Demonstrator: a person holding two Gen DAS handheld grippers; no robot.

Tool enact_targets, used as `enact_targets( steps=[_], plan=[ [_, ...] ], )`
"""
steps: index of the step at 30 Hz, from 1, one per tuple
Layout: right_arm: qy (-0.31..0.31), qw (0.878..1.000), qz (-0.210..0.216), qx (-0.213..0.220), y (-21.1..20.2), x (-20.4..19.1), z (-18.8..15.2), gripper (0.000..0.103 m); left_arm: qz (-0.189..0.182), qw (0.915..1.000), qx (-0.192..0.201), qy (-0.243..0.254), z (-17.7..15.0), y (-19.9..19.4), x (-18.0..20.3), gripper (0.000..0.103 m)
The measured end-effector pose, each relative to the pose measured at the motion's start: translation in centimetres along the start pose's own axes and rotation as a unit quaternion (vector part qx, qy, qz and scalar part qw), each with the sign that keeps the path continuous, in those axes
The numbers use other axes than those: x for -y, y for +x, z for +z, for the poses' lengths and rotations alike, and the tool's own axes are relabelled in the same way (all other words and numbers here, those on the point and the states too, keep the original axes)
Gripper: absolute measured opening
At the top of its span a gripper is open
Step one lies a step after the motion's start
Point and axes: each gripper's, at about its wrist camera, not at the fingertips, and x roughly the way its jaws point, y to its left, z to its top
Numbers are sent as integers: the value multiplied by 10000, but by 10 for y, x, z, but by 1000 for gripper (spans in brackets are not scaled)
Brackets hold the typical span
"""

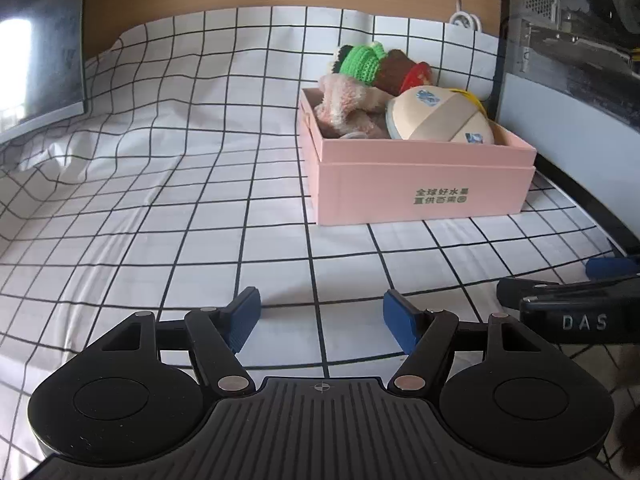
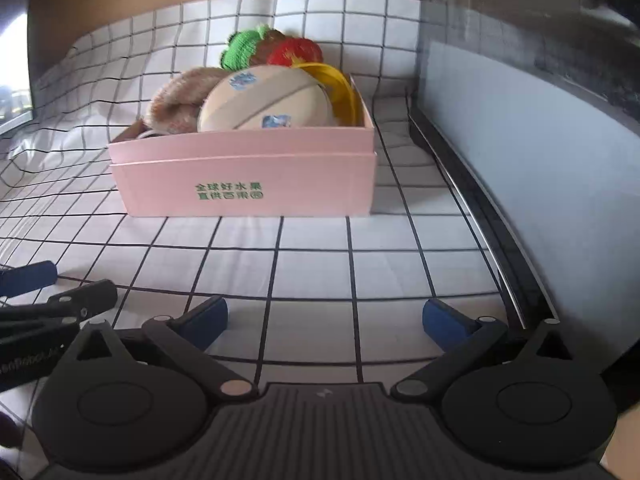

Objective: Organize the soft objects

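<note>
A pink cardboard box (image 1: 424,184) (image 2: 248,184) with green print stands on the checked cloth. Inside lie a beige soft ball (image 1: 440,116) (image 2: 268,100), a pinkish plush toy (image 1: 344,100) (image 2: 180,96), a green knitted toy (image 1: 360,60) (image 2: 242,48), a brown and red toy (image 1: 408,72) (image 2: 296,52) and something yellow (image 2: 340,88). My left gripper (image 1: 322,316) hovers open over bare cloth, in front of the box and to its left. My right gripper (image 2: 324,318) is open too, empty, facing the box front. Each gripper shows at the edge of the other's view.
The white cloth with black grid lines (image 1: 160,200) covers the surface and is wrinkled at the left. A dark monitor (image 1: 40,60) stands at the far left. A computer case with a glass side (image 2: 540,120) stands along the right. A white power strip (image 1: 466,20) lies behind the box.
</note>
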Motion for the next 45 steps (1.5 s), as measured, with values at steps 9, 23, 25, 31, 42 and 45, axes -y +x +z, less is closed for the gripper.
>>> enact_targets(
  steps=[9, 23, 25, 31, 42, 45],
  plan=[
    [16, 9999, -25, 121, 5, -2, 2, 103, 77, 10000, -2, 61, 1, 4, 2, 75],
    [22, 9999, -22, 120, 5, -2, 2, 103, 71, 10000, -2, 66, 0, 4, 2, 75],
    [21, 9999, -22, 120, 5, -2, 2, 103, 70, 10000, -2, 66, 0, 4, 1, 75],
    [21, 9999, -21, 120, 5, -2, 2, 103, 70, 10000, -2, 65, 0, 4, 1, 75],
    [22, 9999, -22, 121, 5, -2, 2, 103, 70, 10000, -2, 64, 0, 4, 1, 75],
    [22, 9999, -23, 121, 5, -2, 2, 103, 70, 10000, -2, 64, 0, 4, 1, 75]
  ],
)
